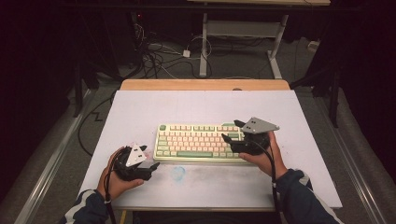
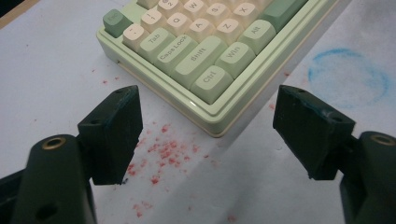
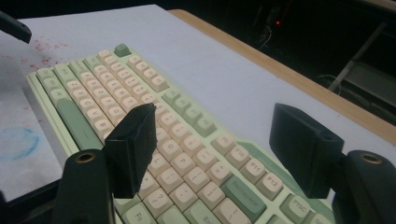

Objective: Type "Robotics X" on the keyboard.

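1. A pale green keyboard (image 1: 201, 142) with cream and sage keycaps lies flat near the middle of the white table (image 1: 140, 112), its long side facing the person.
2. Its case is smooth, glossy plastic with rounded corners; the keycaps are softly sculpted and matte.
3. The right gripper (image 1: 232, 131) hangs over the keyboard's right end, its blocky black jaws spread wide above the keys and holding nothing.
4. The left gripper (image 1: 156, 164) sits low just off the keyboard's near left corner, jaws likewise parted and empty.
5. Red speckles (image 2: 163, 151) dust the table sheet between the left jaws, and a faint blue ring (image 1: 178, 173) stains it in front of the keyboard.
6. A bare wooden edge (image 1: 205, 84) runs along the table's far side.
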Action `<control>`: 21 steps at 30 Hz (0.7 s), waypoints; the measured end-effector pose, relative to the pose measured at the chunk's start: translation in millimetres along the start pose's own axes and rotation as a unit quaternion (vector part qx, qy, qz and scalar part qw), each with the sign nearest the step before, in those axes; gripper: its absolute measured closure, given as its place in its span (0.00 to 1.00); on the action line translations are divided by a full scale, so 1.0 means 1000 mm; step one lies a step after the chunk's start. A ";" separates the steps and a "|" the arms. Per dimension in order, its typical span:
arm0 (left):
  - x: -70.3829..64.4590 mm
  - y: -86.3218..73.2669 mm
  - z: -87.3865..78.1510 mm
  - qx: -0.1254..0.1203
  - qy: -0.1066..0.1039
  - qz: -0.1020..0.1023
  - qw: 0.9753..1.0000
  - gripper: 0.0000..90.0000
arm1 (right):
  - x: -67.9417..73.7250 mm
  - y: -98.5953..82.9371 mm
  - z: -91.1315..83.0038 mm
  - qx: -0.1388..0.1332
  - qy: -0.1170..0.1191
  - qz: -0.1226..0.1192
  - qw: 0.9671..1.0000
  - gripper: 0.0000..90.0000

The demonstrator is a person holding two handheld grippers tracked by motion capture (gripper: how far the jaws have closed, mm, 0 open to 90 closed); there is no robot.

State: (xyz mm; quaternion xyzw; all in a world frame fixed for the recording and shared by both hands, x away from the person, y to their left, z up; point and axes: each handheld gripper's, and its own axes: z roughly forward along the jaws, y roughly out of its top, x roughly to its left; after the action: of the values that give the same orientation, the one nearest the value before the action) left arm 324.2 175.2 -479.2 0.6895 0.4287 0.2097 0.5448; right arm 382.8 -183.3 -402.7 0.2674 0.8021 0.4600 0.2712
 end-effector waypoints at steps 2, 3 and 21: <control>0.000 0.000 0.000 -0.001 0.000 0.000 1.000 0.26 | -0.001 -0.002 -0.005 -0.002 -0.006 0.000 1.000 0.32; 0.000 0.001 0.000 -0.001 0.000 -0.001 1.000 0.26 | -0.001 -0.003 -0.007 -0.003 -0.011 -0.002 1.000 0.31; -0.001 0.003 -0.001 -0.007 0.002 0.002 1.000 0.26 | -0.005 -0.036 -0.045 -0.013 -0.061 0.003 0.998 0.28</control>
State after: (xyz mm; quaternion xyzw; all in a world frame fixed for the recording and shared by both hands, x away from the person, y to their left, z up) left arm 323.7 175.4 -476.2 0.6863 0.4269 0.2152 0.5481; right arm 348.8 -228.9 -414.5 0.2940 0.7771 0.4543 0.3213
